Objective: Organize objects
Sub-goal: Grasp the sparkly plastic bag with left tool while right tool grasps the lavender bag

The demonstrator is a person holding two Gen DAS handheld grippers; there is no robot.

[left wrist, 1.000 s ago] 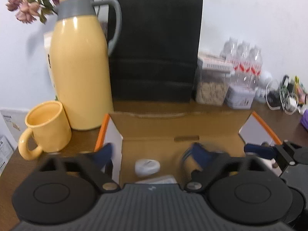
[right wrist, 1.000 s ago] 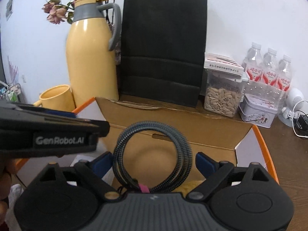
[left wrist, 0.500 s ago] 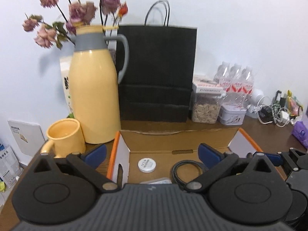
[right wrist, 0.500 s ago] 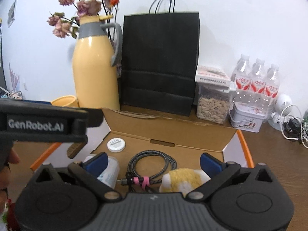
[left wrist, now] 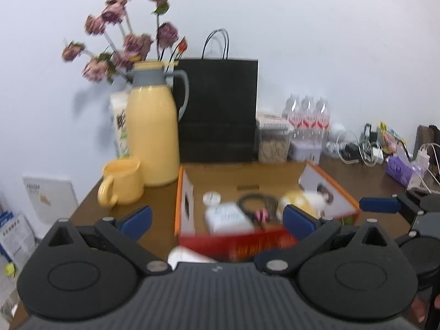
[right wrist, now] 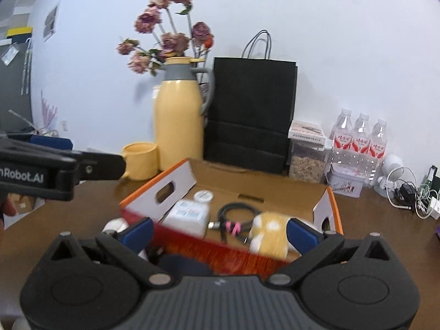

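An open cardboard box [left wrist: 247, 173] [right wrist: 264, 184] with orange edges and a red front sits on the brown table. Inside lie a round white tin [left wrist: 211, 198] [right wrist: 203, 195], a white bottle [left wrist: 227, 217] [right wrist: 189, 216], a coiled black cable [left wrist: 257, 202] [right wrist: 236, 211] with a pink tie, and a yellow and white plush [left wrist: 301, 200] [right wrist: 271, 233]. My left gripper [left wrist: 217, 221] is open and empty, held back from the box front. My right gripper [right wrist: 218, 233] is open and empty, also in front of the box.
A yellow jug [left wrist: 152, 132] [right wrist: 178, 121] with dried flowers, a yellow mug [left wrist: 122, 184] [right wrist: 141, 159] and a black paper bag [left wrist: 217, 110] [right wrist: 253, 112] stand behind the box. A seed jar [right wrist: 306, 154], water bottles [right wrist: 360, 137] and tangled cables [right wrist: 412, 192] sit at the right.
The right gripper let go of the coiled cable, which now lies in the box. Both grippers have drawn back and up from the box, so the whole box shows.
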